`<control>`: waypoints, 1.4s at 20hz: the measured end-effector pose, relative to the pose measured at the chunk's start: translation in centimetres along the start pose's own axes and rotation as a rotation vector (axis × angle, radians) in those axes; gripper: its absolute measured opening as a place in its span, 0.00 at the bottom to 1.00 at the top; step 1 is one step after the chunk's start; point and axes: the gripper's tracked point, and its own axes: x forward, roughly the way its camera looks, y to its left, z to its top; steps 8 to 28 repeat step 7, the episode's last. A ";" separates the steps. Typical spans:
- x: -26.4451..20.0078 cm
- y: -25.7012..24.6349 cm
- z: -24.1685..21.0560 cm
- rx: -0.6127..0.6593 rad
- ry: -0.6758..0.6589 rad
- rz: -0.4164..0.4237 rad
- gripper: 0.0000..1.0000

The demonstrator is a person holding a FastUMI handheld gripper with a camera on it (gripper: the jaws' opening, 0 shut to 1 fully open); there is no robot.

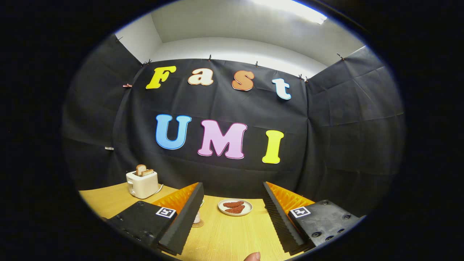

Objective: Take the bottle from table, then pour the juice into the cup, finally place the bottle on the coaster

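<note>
While spread wide on nothing, gripper [232, 214] hovers over table [228, 235]; stage unclear.
Pale item on coaster [198, 223] behind left finger, maybe bottle or cup; plate [235, 207] far.

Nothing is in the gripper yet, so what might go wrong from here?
The gripper is open with nothing between its fingers. A cup on a coaster sits half hidden behind one finger, so a careless swing could tip it. The plate of food just ahead could be bumped too.
</note>
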 end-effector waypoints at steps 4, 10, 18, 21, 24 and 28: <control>-0.4 0.0 0.0 0.019 0.000 -0.001 0.97; -0.6 -0.5 -0.1 0.027 0.009 -0.011 0.97; -0.6 -0.5 -0.1 0.027 0.009 -0.011 0.97; -0.6 -0.5 -0.1 0.027 0.009 -0.011 0.97; -0.6 -0.5 -0.1 0.027 0.009 -0.011 0.97; -0.6 -0.5 -0.1 0.027 0.009 -0.011 0.97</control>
